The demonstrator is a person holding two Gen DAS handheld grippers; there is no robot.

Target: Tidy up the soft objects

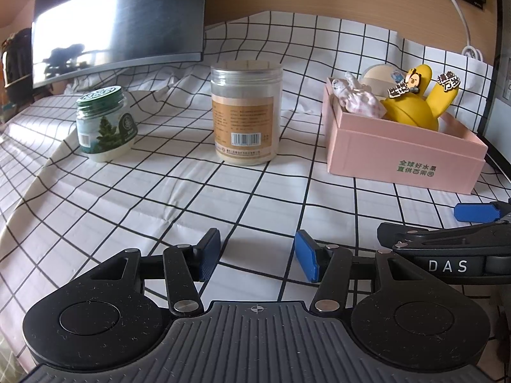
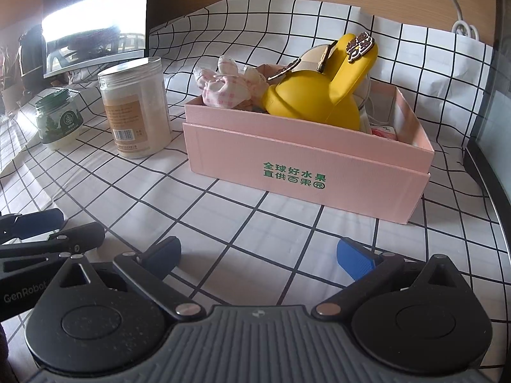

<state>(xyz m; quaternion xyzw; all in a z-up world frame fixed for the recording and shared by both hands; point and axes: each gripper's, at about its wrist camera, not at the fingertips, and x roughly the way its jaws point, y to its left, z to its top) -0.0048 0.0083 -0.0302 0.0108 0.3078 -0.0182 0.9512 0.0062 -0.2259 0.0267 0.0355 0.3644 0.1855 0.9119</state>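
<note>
- At the left of the left wrist view we see a green-lidded jar (image 1: 105,124) standing upright on the checked cloth (image 1: 191,198) that covers the counter. Being rigid, it is probably no part of the sorting.
- Near the centre stands a taller clear canister (image 1: 246,111), also upright, well apart from the jar and from the box.
- At the bottom centre our left hand-held gripper (image 1: 257,255) hovers low over the cloth, its blue pads spread apart with nothing between them.
- At the right sits the pink box (image 1: 399,156), which we take to be the collecting place. A pink-and-white cloth bundle (image 1: 361,99) lies in its left end, touching a yellow rubbery toy (image 1: 412,102) beside it.
- In the right wrist view our right hand-held gripper (image 2: 258,255) faces the box's front wall, fingers wide apart and empty, just beside the left one.
- We judge the soft things already gathered, since no loose one shows on the cloth.
</note>
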